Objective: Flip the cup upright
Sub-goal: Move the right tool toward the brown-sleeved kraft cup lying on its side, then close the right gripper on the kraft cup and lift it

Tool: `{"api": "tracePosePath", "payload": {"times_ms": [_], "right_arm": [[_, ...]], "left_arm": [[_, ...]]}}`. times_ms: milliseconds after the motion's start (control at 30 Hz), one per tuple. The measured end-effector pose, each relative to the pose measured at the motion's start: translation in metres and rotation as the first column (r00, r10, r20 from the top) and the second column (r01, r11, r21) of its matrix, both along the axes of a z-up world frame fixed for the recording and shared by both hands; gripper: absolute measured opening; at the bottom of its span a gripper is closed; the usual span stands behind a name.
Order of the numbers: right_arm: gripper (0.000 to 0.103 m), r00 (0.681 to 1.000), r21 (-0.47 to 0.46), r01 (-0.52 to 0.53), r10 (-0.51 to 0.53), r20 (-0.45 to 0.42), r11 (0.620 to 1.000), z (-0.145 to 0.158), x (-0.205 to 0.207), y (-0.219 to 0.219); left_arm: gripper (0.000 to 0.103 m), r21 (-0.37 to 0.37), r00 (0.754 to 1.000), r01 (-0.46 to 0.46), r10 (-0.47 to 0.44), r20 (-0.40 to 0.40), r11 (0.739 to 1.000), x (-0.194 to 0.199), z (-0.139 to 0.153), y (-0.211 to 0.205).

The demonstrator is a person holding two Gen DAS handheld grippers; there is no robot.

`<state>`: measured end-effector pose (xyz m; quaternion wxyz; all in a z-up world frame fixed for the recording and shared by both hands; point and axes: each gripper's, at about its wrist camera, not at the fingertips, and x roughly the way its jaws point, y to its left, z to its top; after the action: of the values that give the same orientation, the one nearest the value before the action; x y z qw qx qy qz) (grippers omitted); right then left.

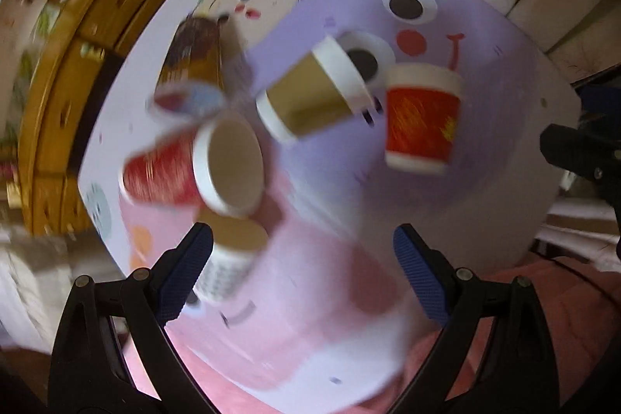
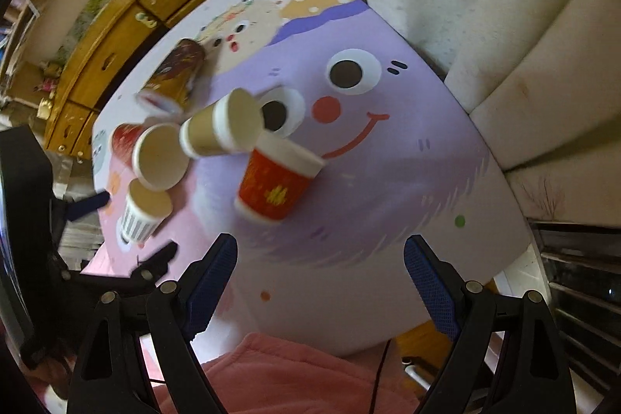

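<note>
Starting at the far left, passing a wooden cabinet behind the cartoon-printed table. Finding next a dark brown cup, wide end toward the camera; not telling from the blurred left view whether upside down or tipped over. Meeting just in front of it a red cup on its side, open mouth facing the cameras, base pointing left, nearly touching the dark one. Noting a striped white cup standing mouth-up just below, close beside the left finger pad.

Holding the left gripper spread wide, grasping nothing, hovering over the pink near-left part of the table with the striped cup at its left finger.

Moving on to mid-table: seeing a tan cup on its side, white rim aimed up and right toward a printed eye, lying between the red one and a red-and-yellow cup. Reading that last cup as upright, rim on top, just beside the tan cup's rim.

Keeping the right gripper released as well, fingers far apart and empty, poised above the table's near edge with the red-and-yellow cup ahead, well apart from the fingertips. Ending at pale cushions on the right.
</note>
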<state>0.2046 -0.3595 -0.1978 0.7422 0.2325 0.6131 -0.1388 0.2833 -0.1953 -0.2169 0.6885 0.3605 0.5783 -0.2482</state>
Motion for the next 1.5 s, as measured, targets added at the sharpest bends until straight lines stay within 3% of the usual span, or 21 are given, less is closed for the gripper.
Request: {"api": "tracePosePath", "payload": {"times_ms": [367, 733, 833, 900, 1067, 1233, 1400, 1500], "right_arm": [[0.089, 0.994, 0.038, 0.033, -0.029, -0.103, 0.999, -0.053, 0.041, -0.033], [0.089, 0.981, 0.033, 0.042, -0.035, -0.190, 0.999, -0.084, 0.052, -0.055], [0.089, 0.981, 0.042, 0.023, -0.014, -0.196, 0.999, -0.090, 0.059, -0.054], [0.089, 0.980, 0.049, 0.016, -0.006, -0.198, 0.999, -0.091, 0.061, -0.054], [0.089, 0.981, 0.056, 0.003, 0.008, -0.195, 0.998, -0.094, 0.070, -0.053], [0.089, 0.987, 0.052, 0.000, 0.008, -0.161, 0.999, -0.079, 0.066, -0.055], [0.089, 0.994, 0.055, 0.001, 0.005, -0.108, 0.999, -0.059, 0.060, -0.048], [0.089, 0.998, 0.067, 0.009, -0.004, -0.065, 0.998, -0.042, 0.049, -0.041]], "left_arm": [[0.091, 0.078, 0.970, 0.241, -0.242, -0.002, 0.967, 0.048, -0.047, -0.050], [0.087, 0.090, 0.931, 0.364, -0.361, -0.046, 0.927, 0.050, -0.092, -0.075], [0.081, 0.097, 0.927, 0.374, -0.370, -0.051, 0.922, 0.052, -0.097, -0.080], [0.069, 0.110, 0.924, 0.381, -0.377, -0.056, 0.918, 0.056, -0.103, -0.084], [0.065, 0.104, 0.936, 0.350, -0.342, -0.087, 0.931, 0.070, -0.103, -0.087], [0.065, 0.093, 0.958, 0.286, -0.283, -0.049, 0.954, 0.077, -0.085, -0.077], [0.065, 0.029, 0.990, 0.136, -0.135, -0.051, 0.990, 0.081, -0.053, -0.058], [0.064, -0.010, 0.996, 0.051, -0.052, -0.068, 0.999, 0.075, -0.034, -0.044]]}}
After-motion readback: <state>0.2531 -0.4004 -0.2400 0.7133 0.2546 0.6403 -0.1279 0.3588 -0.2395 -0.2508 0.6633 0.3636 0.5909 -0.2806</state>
